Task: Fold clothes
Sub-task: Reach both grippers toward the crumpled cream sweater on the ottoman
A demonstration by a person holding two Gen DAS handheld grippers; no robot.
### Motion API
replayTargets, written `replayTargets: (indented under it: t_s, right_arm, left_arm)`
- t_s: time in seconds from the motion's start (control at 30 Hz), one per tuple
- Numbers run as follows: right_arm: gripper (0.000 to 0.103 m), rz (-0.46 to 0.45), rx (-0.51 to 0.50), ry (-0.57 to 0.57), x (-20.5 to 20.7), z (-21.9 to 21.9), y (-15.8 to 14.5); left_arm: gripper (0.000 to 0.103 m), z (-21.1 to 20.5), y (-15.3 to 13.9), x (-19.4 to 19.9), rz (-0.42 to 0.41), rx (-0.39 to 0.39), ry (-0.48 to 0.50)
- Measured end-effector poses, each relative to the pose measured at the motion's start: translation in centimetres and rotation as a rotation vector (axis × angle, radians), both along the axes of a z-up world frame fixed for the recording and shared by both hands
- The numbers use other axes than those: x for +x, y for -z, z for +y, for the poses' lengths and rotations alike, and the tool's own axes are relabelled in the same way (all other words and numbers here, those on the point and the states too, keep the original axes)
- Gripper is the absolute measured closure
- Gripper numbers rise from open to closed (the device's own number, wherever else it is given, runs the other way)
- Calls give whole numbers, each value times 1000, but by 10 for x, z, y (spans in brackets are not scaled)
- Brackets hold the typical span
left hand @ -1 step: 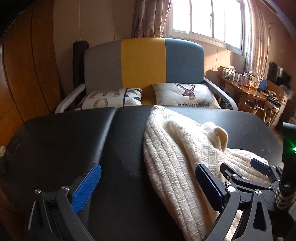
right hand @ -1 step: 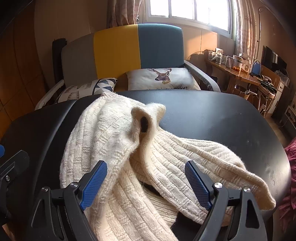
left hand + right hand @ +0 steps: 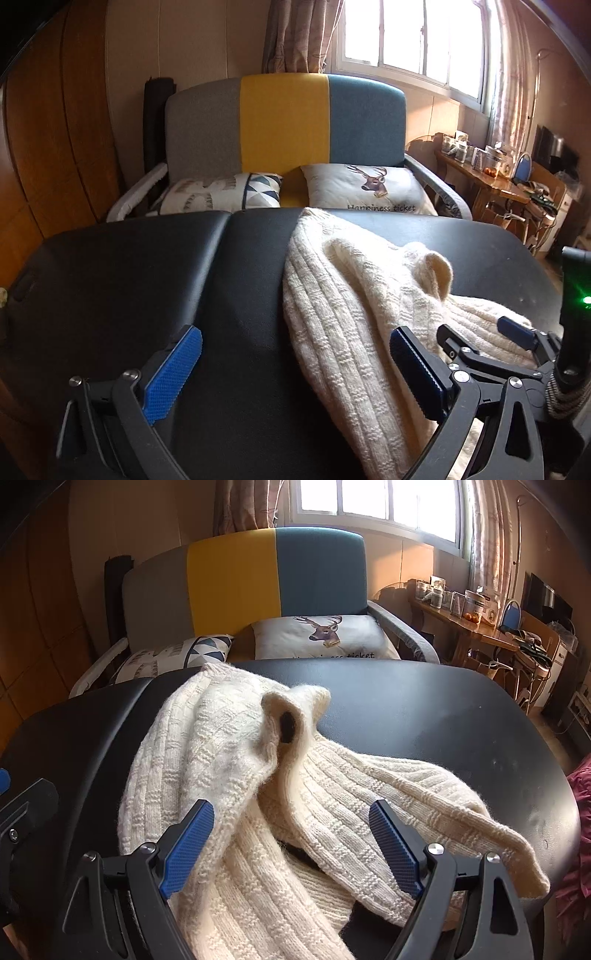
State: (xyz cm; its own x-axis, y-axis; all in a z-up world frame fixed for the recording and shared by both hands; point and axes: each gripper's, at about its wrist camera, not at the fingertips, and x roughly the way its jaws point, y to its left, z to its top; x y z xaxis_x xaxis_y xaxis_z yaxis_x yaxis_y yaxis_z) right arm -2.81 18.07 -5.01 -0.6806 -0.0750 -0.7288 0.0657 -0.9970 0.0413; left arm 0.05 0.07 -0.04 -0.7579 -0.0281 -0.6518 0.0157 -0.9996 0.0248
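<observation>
1. Left wrist view: the cream ribbed knit sweater was seen lying rumpled, not folded, on the right part of the black padded table, its far edge reaching the table's back rim. The left gripper was held low with its blue-padded jaws wide apart and nothing between them. The right gripper was seen alongside, over the knit.

2. Right wrist view: the sweater was shown bunched, with a raised hump, perhaps the neck or a cuff, though that could not be settled. The right gripper was spread open above the knit, gripping nothing. The fabric was judged soft, thick, limp and fairly light, likely to sag and stretch; a hold at a ribbed edge or corner was judged best.
</observation>
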Motion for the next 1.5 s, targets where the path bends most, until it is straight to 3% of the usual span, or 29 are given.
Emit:
replayTargets:
  t_s: [0.33, 0.47, 0.57, 0.67, 0.83, 0.97, 1.03, 1.2, 1.27, 1.33, 1.37, 1.5]
  right_arm:
    - [15, -11, 0, -4, 1, 7, 4]
    - [15, -18, 0, -20, 2, 10, 7]
    - [15, -10, -62, -83, 8, 22, 5]
    - [15, 25, -147, -140, 25, 59, -5]
    - [15, -72, -247, -71, 51, 150, -4]
    - [16, -113, -246, -14, 71, 206, 2]
    - [22, -121, -243, 0, 70, 220, 3]
    - [22, -180, -158, -62, 42, 212, 17]
    - [32, -218, -107, -87, 27, 204, 25]
    - [89, -255, -127, -95, 22, 197, 34]
    - [94, -252, -151, -106, 25, 192, 35]
    - [96, -169, -264, -182, 53, 158, 32]
  left_arm:
    - [0, 0, 6, 4, -17, 6, -19]
    - [0, -21, 32, -6, -137, 142, 57]
    - [0, -37, 51, -14, -226, 243, 114]
    - [0, -50, 64, 0, -249, 297, 147]
    - [0, -85, 84, 24, -281, 447, 247]
    - [0, -106, 99, 26, -381, 518, 207]
    - [0, -110, 101, 30, -376, 508, 168]
    - [1, -86, 91, 23, -361, 488, 219]
    - [1, -69, 84, 17, -372, 485, 270]
    - [1, -52, 75, 11, -358, 449, 323]
    - [1, -42, 69, 11, -347, 432, 345]
    - [1, -9, 56, -3, -344, 460, 417]
